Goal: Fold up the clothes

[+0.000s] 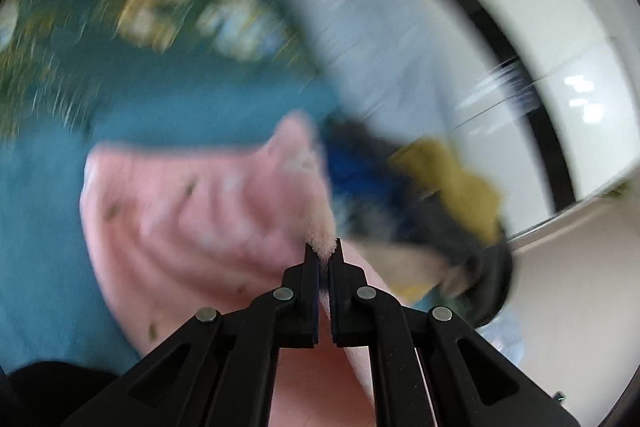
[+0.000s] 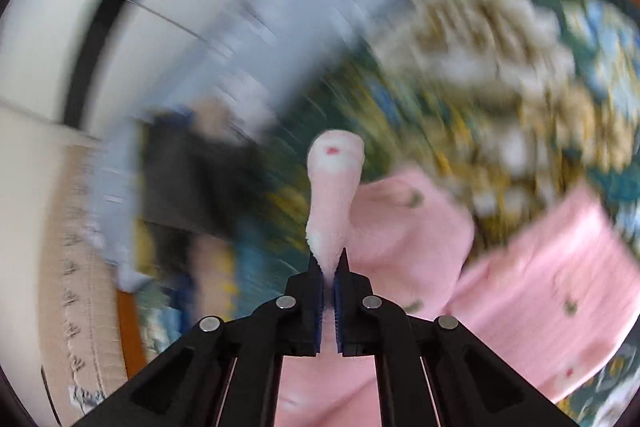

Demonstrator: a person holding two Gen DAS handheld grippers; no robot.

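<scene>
Pink fleece garment (image 1: 192,203) spread over a blurred teal patterned bedspread (image 1: 160,99); left gripper (image 1: 323,251) closed, pinching a fuzzy pink edge; right gripper (image 2: 329,261) closed, clamping a bunched pink fold standing up from its tips

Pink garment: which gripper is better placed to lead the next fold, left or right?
Probably neither alone. The left gripper and the right gripper are each shut on an edge of the pink garment, so both seem equally ready to spread it.
</scene>
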